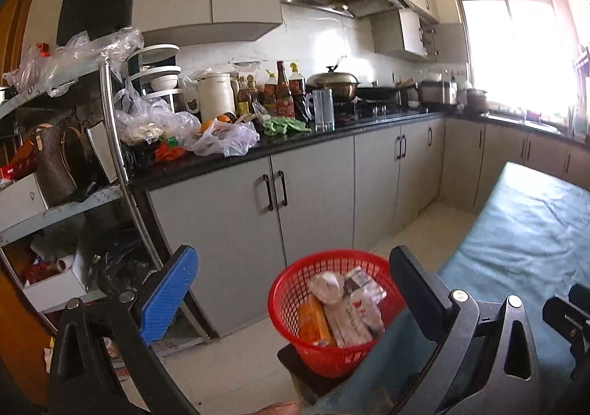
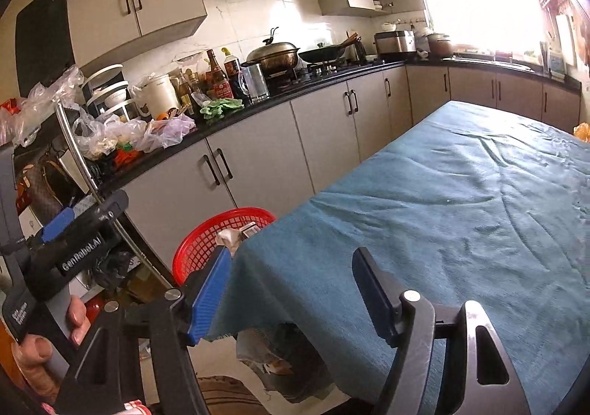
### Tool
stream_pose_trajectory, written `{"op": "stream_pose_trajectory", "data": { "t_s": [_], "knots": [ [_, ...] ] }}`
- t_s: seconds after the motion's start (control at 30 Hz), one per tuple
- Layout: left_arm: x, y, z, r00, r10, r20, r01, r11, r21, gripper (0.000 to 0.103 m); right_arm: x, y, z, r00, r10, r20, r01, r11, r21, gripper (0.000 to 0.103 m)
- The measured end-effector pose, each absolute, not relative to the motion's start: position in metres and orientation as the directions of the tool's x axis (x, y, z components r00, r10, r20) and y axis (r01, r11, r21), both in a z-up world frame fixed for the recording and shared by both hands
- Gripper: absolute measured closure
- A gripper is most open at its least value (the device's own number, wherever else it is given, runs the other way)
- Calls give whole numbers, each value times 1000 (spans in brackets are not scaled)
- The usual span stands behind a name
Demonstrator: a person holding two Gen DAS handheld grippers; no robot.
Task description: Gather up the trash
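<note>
A red mesh basket [image 1: 295,299] stands on a dark stool beside the table's near-left corner. It holds an orange packet [image 1: 311,321], white wrappers [image 1: 350,319] and a crumpled white wad [image 1: 326,286]. My left gripper [image 1: 295,286] is open and empty, held above and in front of the basket. My right gripper [image 2: 291,289] is open and empty over the near edge of the teal tablecloth [image 2: 461,201]. The basket also shows in the right wrist view [image 2: 206,241], partly hidden by the cloth.
A black kitchen counter [image 1: 295,142] with grey cabinets below runs along the left, crowded with plastic bags [image 1: 221,136], bottles, a pot and a glass jug. A metal shelf rack [image 1: 114,142] with a brown bag stands at the left. Pale tiled floor lies between cabinets and table.
</note>
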State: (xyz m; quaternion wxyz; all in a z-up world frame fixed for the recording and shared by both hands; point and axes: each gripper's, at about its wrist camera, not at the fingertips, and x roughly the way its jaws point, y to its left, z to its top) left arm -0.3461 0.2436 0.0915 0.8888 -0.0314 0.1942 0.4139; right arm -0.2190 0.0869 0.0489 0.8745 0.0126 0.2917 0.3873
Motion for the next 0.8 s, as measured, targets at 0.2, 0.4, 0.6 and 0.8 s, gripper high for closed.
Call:
{"op": "stream_pose_trajectory", "data": {
  "t_s": [0.2, 0.4, 0.6, 0.8],
  "knots": [
    [-340, 240, 77, 572, 703, -422, -733, 669, 122, 0, -221, 85, 43, 546, 666, -509, -663, 714, 224, 30],
    [-336, 242, 70, 569, 690, -448, -725, 678, 123, 0, -220, 88, 40, 549, 656, -518, -659, 721, 215, 29],
    [-336, 252, 67, 555, 685, -471, -733, 671, 111, 0, -222, 97, 36, 545, 648, -533, -662, 722, 200, 29],
    [-338, 261, 63, 547, 676, -494, -739, 667, 94, 0, -225, 103, 33, 543, 642, -541, -668, 721, 186, 29]
  ]
}}
